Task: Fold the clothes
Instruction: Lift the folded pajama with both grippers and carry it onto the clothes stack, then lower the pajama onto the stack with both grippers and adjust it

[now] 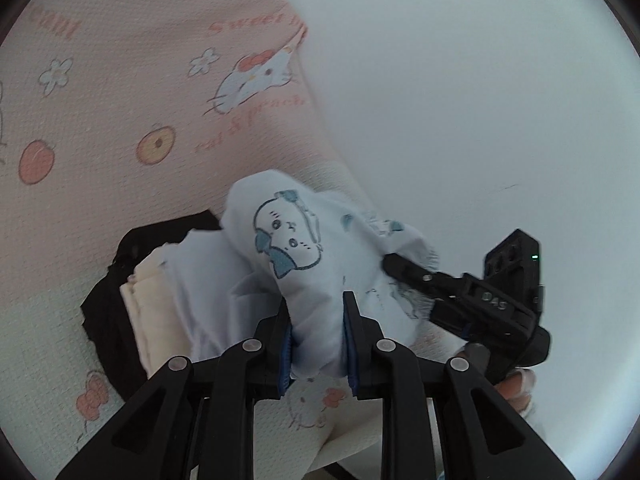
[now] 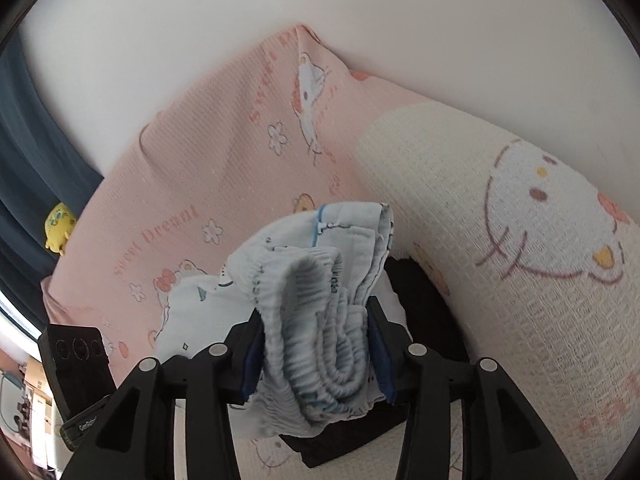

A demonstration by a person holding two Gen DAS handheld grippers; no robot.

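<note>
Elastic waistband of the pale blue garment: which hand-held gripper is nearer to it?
Right. The right hand-held gripper has the waistband bunched between its fingers; the left hand-held gripper grips printed fabric away from it.

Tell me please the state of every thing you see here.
Left gripper: shut on the pale blue garment.
Right gripper: holds its gathered waistband.
Pale blue garment: bunched, not folded flat.
Black garment: lying underneath.
Cream garment: folded, on the black one.
Pink blanket: spread out.
</note>
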